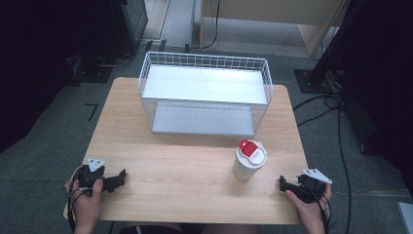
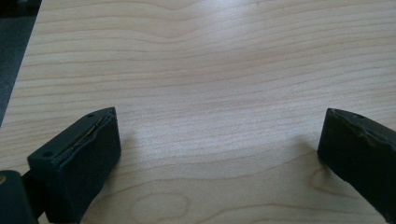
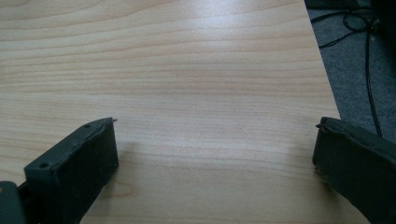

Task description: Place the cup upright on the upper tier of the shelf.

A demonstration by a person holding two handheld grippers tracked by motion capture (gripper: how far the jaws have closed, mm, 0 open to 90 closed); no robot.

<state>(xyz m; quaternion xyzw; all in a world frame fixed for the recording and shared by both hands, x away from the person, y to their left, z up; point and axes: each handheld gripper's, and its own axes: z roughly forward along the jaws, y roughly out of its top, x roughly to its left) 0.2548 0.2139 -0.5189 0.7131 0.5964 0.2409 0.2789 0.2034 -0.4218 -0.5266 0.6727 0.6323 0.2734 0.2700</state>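
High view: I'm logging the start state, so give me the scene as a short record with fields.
surface: light wooden table
rack: white wire two-shelf rack, at the far middle
cup: white paper cup with red-and-white lid, upright, near right, in front of the rack
left hand-held gripper: open, resting near left
right hand-held gripper: open, near right edge, apart from the cup

- left gripper (image 1: 121, 176): black body, grey three-cornered plate on top, black cable trailing
- right gripper (image 1: 282, 184): black, same grey plate and cable
- blocky black jaws, small screw holes, worn edges
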